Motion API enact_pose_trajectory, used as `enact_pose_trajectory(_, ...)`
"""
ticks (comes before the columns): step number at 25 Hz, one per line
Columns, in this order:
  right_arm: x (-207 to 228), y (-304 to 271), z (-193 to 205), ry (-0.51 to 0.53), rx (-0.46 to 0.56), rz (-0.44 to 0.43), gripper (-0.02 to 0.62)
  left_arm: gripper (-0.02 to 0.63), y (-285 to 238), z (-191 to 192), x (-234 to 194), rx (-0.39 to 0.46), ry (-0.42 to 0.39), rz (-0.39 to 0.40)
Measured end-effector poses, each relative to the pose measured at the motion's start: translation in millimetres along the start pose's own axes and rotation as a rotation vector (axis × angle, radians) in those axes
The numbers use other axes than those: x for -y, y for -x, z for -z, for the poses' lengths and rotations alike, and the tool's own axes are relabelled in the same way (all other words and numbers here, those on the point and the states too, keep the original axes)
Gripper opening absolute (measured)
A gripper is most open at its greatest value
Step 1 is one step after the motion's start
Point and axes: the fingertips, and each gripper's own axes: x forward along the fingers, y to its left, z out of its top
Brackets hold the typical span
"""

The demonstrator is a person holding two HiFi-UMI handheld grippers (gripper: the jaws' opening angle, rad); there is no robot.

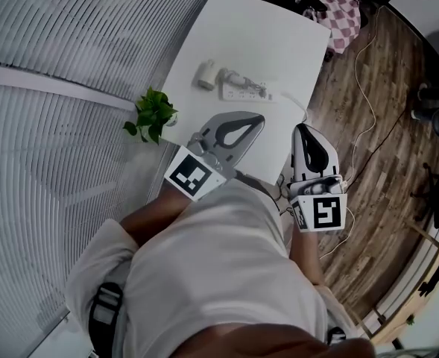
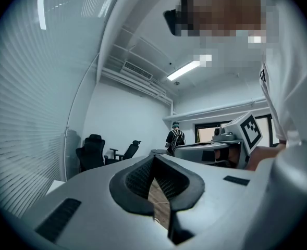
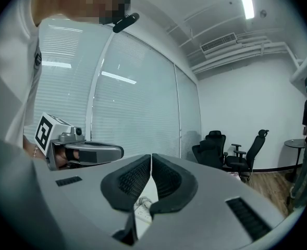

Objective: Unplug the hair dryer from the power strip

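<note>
On the white table [image 1: 264,36] lies a white power strip [image 1: 243,92], its cord trailing off the right edge. The white hair dryer [image 1: 206,75] rests just left of it, and a pale plug [image 1: 232,77] sits at the strip's left end. My left gripper [image 1: 259,118] is held level over the table's near edge, short of the strip, with its jaws shut and empty [image 2: 154,158]. My right gripper [image 1: 302,128] is beside the table's near right corner, also shut and empty [image 3: 151,156]. A bit of the power strip [image 3: 142,208] shows through the gap below the right gripper's jaws.
A small potted plant [image 1: 153,114] stands at the table's left edge, close to my left gripper. Slatted blinds run along the left. A checked bag [image 1: 338,13] and loose cables [image 1: 368,88] lie on the wooden floor at the right. Office chairs [image 3: 223,150] and a distant person [image 2: 175,138] stand farther off.
</note>
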Motion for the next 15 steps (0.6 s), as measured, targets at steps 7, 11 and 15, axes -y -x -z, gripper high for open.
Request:
enact_pose_trajectory(7,11.5,-4.6,12.0,0.006,-0.016,-0.009,0.034,0.021,-10.9,13.6,-7.7,-0.027,-0.005,-0.033)
enact_pose_trajectory(11,18.1,-12.4,20.2,0.013,-0.034,-0.005,0.034,0.021,-17.3,23.1,-15.8,-0.062,-0.028,-0.034)
enact_pose_trajectory(15,23.4,-22.1,28.5,0.026,-0.049,0.002,0.034,0.021,-20.6,29.3,-25.2,-0.079,-0.050,-0.025)
